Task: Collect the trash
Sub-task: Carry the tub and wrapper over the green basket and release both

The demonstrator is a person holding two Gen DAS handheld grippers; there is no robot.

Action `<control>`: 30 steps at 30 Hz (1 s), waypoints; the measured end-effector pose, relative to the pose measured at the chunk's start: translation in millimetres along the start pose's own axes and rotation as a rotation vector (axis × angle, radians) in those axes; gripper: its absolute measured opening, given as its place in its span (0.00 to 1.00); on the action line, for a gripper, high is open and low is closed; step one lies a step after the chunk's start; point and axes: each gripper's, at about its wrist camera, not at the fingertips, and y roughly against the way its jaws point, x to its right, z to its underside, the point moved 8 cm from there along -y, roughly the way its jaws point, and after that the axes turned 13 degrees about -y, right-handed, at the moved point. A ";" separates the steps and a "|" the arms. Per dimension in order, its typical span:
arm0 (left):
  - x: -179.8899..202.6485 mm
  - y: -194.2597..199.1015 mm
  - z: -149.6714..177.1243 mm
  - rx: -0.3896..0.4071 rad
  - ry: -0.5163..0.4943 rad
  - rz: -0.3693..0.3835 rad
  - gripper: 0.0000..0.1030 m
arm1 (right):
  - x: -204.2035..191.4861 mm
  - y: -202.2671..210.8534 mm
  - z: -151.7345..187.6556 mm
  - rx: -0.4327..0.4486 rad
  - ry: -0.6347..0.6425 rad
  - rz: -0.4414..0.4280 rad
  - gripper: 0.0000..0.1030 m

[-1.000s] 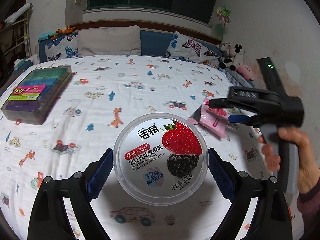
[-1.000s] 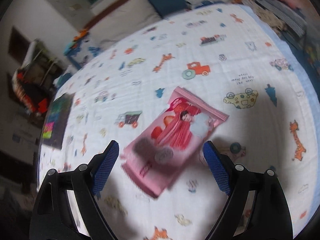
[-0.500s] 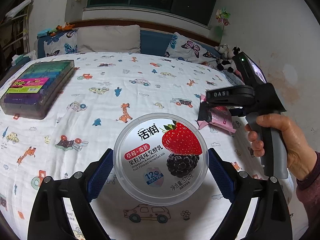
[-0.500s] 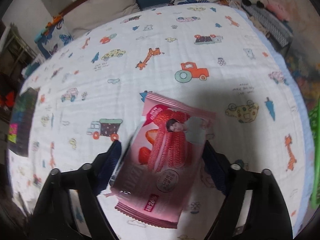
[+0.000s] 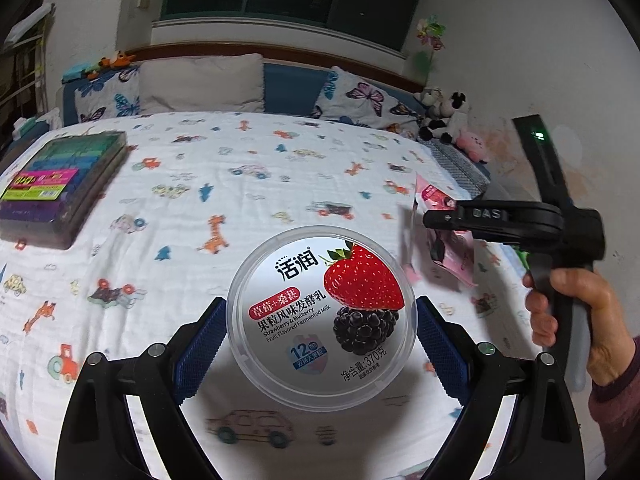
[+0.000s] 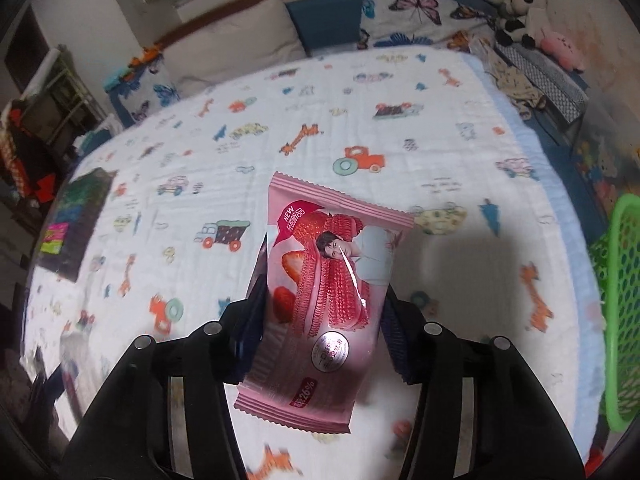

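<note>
Yogurt tub (image 5: 322, 316) — a round clear-lidded one printed with a strawberry and a mulberry — sits clamped between the blue pads (image 5: 202, 346) of the left gripper (image 5: 322, 344), held above the bed's cartoon-print sheet (image 5: 240, 200). Its lid faces the left wrist camera, with Chinese lettering and "Strawberry & Mulberry" across it.

To its right, the right gripper (image 5: 430, 218) is gripped by the person's hand (image 5: 576, 312), and a pink snack wrapper (image 5: 448, 236) hangs pinched in it, off the sheet. From the right wrist camera the same wrapper (image 6: 324, 300) stands lengthwise between the two fingers of the right gripper (image 6: 324, 320), which have closed narrowly onto its sides; the pack shows strawberries, a man's face and "NEW", and its lower end is nearest the camera. The sheet (image 6: 360, 120) lies below it, blurred at the near edge.

A green plastic basket (image 6: 620, 320) with a perforated wall stands at the right edge of the bed in the right wrist view. On the far left of the sheet lies a flat box of coloured pens (image 5: 60, 184). Butterfly-print pillows (image 5: 360, 100) and a plain beige pillow (image 5: 200, 80) line the headboard, and plush toys (image 5: 444, 116) — black-and-white ones and a pink one — sit in the corner by the wall.
</note>
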 end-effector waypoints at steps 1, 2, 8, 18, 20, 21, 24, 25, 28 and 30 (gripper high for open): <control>6.3 -0.4 -2.4 0.000 -0.006 0.008 0.86 | 5.9 8.2 0.9 0.012 0.001 -0.007 0.52; 11.3 -0.8 -4.6 0.000 -0.011 0.014 0.86 | 11.8 16.3 1.2 0.025 0.001 -0.011 0.52; 51.6 -4.0 -20.0 0.005 -0.060 0.060 0.86 | 69.2 61.8 -2.6 0.084 -0.051 -0.019 0.52; 133.8 -22.2 -49.5 0.011 -0.144 0.153 0.86 | 207.2 109.6 -16.7 0.175 -0.137 0.109 0.52; 149.5 -27.2 -55.6 0.012 -0.155 0.170 0.86 | 230.5 111.9 -21.1 0.201 -0.116 0.162 0.53; 157.8 -30.5 -59.2 0.012 -0.160 0.179 0.86 | 245.7 112.7 -22.9 0.210 -0.110 0.196 0.53; 173.9 -37.2 -66.0 0.011 -0.174 0.194 0.86 | 278.3 110.7 -23.5 0.207 -0.122 0.231 0.54; 181.2 -41.2 -68.6 0.007 -0.179 0.201 0.86 | 288.3 110.0 -24.2 0.209 -0.125 0.249 0.54; 198.4 -51.0 -73.3 -0.005 -0.192 0.217 0.86 | 316.6 107.0 -25.0 0.204 -0.131 0.286 0.54; 208.2 -58.9 -75.9 -0.014 -0.201 0.226 0.86 | 328.8 104.7 -25.4 0.200 -0.136 0.295 0.54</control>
